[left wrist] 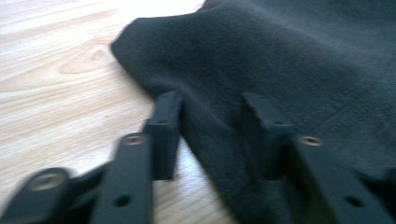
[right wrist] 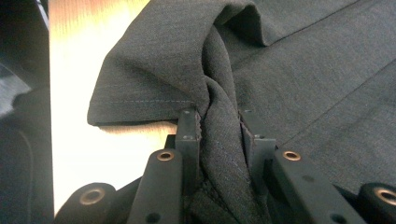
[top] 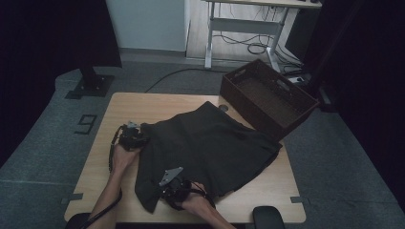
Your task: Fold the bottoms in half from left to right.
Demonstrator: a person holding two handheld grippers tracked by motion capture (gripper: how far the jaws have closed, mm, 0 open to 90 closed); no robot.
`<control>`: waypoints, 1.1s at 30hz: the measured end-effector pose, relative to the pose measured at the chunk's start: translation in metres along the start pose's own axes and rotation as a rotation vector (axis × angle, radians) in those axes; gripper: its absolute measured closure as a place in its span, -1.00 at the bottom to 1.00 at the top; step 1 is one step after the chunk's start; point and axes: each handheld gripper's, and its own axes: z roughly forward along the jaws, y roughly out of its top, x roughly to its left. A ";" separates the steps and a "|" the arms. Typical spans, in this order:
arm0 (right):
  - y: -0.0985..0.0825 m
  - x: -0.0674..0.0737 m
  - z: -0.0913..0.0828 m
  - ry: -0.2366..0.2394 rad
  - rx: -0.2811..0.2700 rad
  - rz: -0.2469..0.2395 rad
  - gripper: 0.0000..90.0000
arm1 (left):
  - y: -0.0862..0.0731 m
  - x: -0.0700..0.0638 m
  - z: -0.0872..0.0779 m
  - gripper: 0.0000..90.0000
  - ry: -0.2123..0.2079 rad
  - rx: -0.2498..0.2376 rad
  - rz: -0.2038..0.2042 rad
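A dark grey garment (top: 205, 143) lies spread over the middle of the wooden table (top: 143, 102). My left gripper (top: 130, 138) is at its left corner. In the left gripper view, the jaws (left wrist: 212, 100) straddle the cloth's edge (left wrist: 280, 56) with a ridge of fabric pinched between them; that picture is blurred. My right gripper (top: 174, 186) is at the near hem. In the right gripper view, its jaws (right wrist: 219, 116) are shut on a bunched fold of the garment (right wrist: 303, 70), which rises twisted out of the grip.
A dark woven basket (top: 267, 98) stands at the table's far right corner, partly over the edge. A black round object (top: 267, 217) sits at the front edge on the right. Bare wood shows to the left of the garment. A desk frame (top: 248, 24) stands behind.
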 end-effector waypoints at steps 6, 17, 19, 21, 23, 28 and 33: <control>-0.002 -0.003 0.000 0.019 -0.018 0.030 0.62 | -0.003 -0.001 0.000 0.89 -0.012 -0.022 0.002; 0.012 0.011 0.012 0.063 -0.004 0.028 0.62 | -0.020 0.015 -0.023 0.89 0.013 -0.006 -0.013; 0.018 0.017 0.017 0.070 0.003 0.006 0.62 | -0.025 0.020 -0.029 0.89 0.024 0.001 -0.016; 0.024 0.023 0.022 0.079 0.010 -0.006 0.61 | -0.031 0.024 -0.036 0.89 0.032 0.005 -0.020; 0.030 0.029 0.027 0.090 0.015 -0.019 0.61 | -0.037 0.029 -0.043 0.89 0.041 0.004 -0.029; 0.042 0.043 0.038 0.116 0.020 -0.050 0.61 | -0.050 0.039 -0.057 0.89 0.057 0.000 -0.052; 0.048 0.052 0.045 0.130 0.020 -0.065 0.61 | -0.058 0.044 -0.067 0.89 0.072 0.000 -0.059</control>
